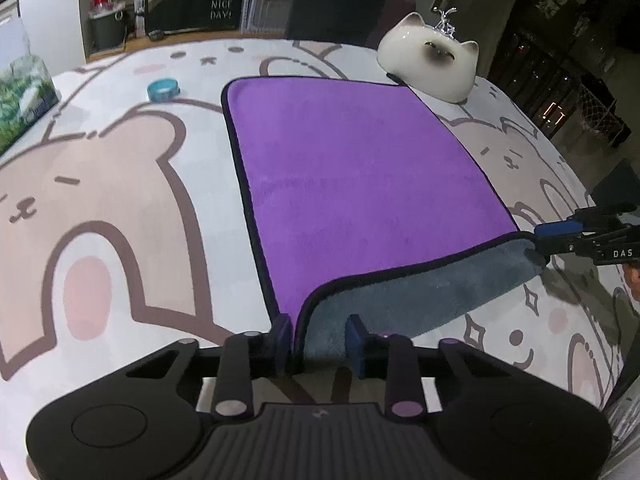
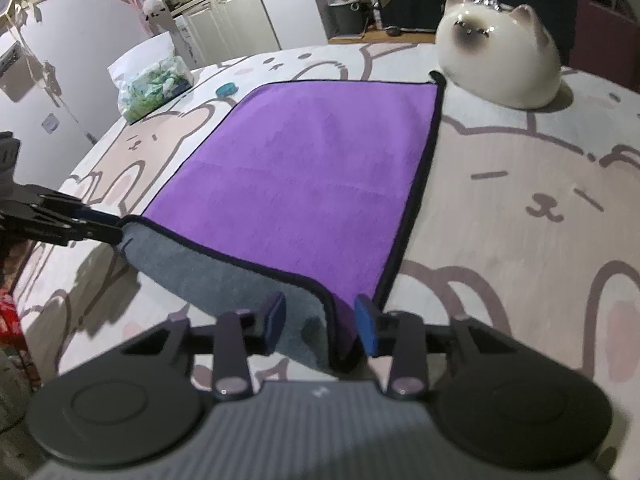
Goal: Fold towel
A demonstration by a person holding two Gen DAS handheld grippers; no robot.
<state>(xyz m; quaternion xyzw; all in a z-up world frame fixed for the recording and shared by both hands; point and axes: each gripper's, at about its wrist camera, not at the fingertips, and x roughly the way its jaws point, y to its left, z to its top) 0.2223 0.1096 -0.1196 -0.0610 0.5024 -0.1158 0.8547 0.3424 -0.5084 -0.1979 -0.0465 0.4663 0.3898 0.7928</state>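
Towel [image 1: 360, 184], purple on top with a grey underside and dark piping, lies spread ahead of both sets of fingers on a tablecloth [image 1: 100, 200] printed with cartoon bears. Its near edge is lifted off the cloth and turned up so the grey side faces the cameras. Going left to right: beyond and to the left of the left gripper's fingers stand a tissue box [image 1: 24, 100] and a small teal ring-shaped dish [image 1: 163, 89]. The left gripper [image 1: 320, 340] has the towel's near-left corner between its blue pads, though a visible gap remains between the pads, so I cannot tell whether they are actually pinching it. The right gripper [image 2: 322, 326] holds the near-right corner region between its own fingers in the same way, with a similar gap, and its grip is equally unclear; seen from the left wrist view, its tips meet the corner at the towel's edge. Past the far-right corner of the towel, touching or just beside it, sits a white ceramic cat figurine [image 2: 498, 66].
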